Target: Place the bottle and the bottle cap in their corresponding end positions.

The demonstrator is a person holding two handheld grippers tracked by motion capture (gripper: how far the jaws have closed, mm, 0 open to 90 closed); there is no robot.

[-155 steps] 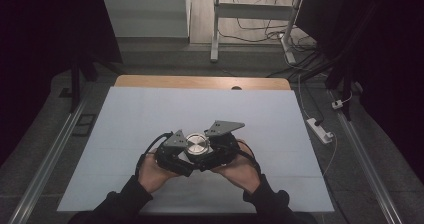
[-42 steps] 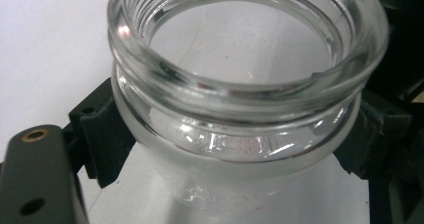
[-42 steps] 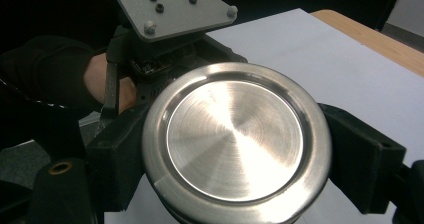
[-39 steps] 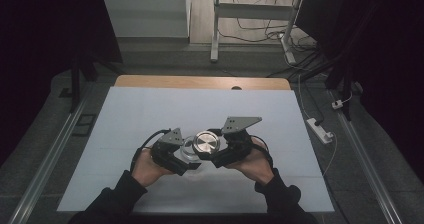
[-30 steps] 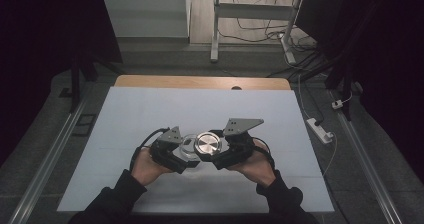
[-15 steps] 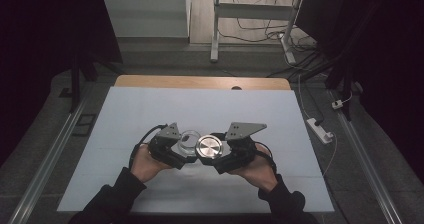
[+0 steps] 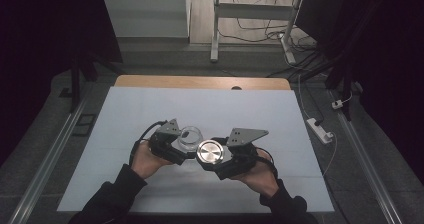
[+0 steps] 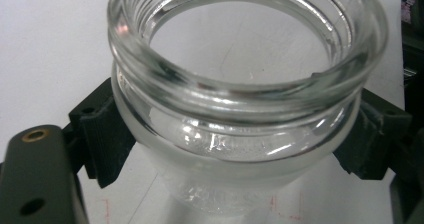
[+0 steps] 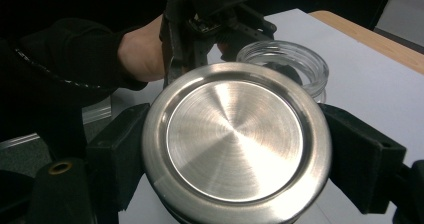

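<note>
Two grips, both clamped: left gripper [image 7: 186, 145] fingers [image 8: 102, 129] on the glass jar [image 7: 190, 138], right gripper [image 7: 212, 159] fingers [image 9: 365, 159] on the steel lid [image 7: 209, 152]. Keep lid level, clear of the threaded rim.

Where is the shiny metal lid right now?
The metal lid sits clamped in the right gripper, just right of the open glass jar.

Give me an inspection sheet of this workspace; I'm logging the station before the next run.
Surface: pale table sheet, wooden edge at the far side.
Job's things: open glass jar, empty; metal lid off, beside it.
Clutter: nothing seen.
Grippers: left gripper shut on the jar's sides; right gripper shut on the lid's rim.
Cables: black cable from the left gripper; floor cables and power strip to the right.
Surroundings: dark room, table legs beyond.
</note>
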